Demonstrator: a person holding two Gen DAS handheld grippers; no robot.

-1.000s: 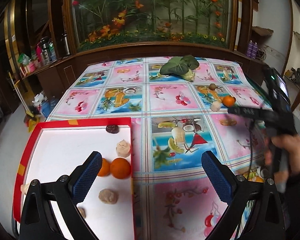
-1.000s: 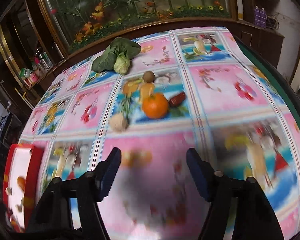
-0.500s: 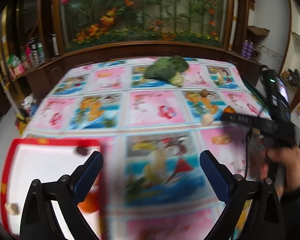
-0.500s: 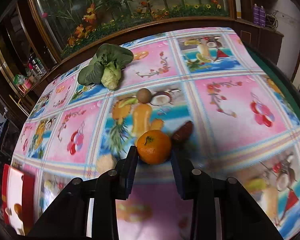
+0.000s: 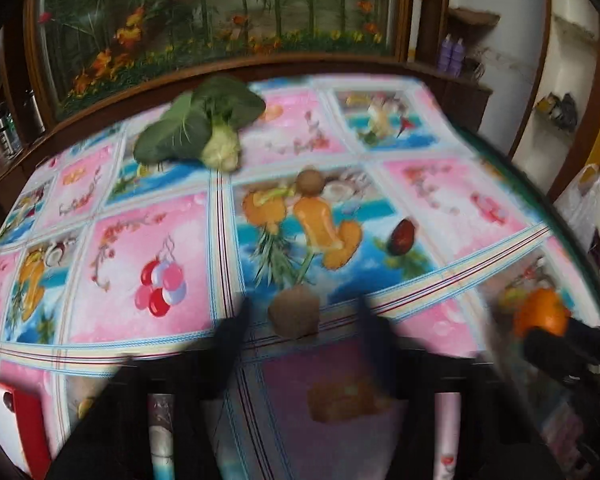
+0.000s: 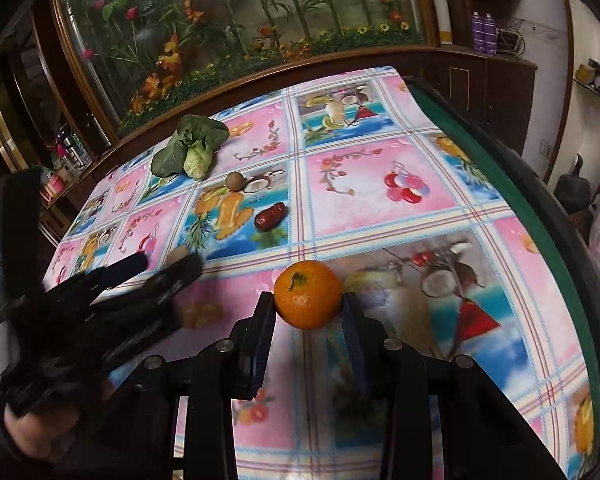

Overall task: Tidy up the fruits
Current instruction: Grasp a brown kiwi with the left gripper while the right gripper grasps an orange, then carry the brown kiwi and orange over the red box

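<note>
While our right gripper (image 6: 309, 314) is clamped on the orange (image 6: 308, 295), with both pads pressed against its sides, we carry the fruit clear above the tablecloth (image 6: 380, 184), toward the table's near right edge. Our left gripper (image 5: 300, 320) is spread apart around a pale brown round fruit (image 5: 294, 316) that sits on the cloth between its blurred fingers; we cannot tell whether the pads touch it. In the left wrist view the orange (image 5: 542, 316) shows at the right edge of the table, in the other tool's grip. At the near left corner we see the red-rimmed tray (image 5: 24, 420).

Farther in, a dark red date-like fruit (image 6: 271, 217) lies on the blue pineapple panel, near the middle of the table. Beyond it rests a small brown kiwi-like fruit (image 6: 235, 181). Toward the far edge lies a leafy green vegetable (image 6: 190, 150), well apart from both tools.
</note>
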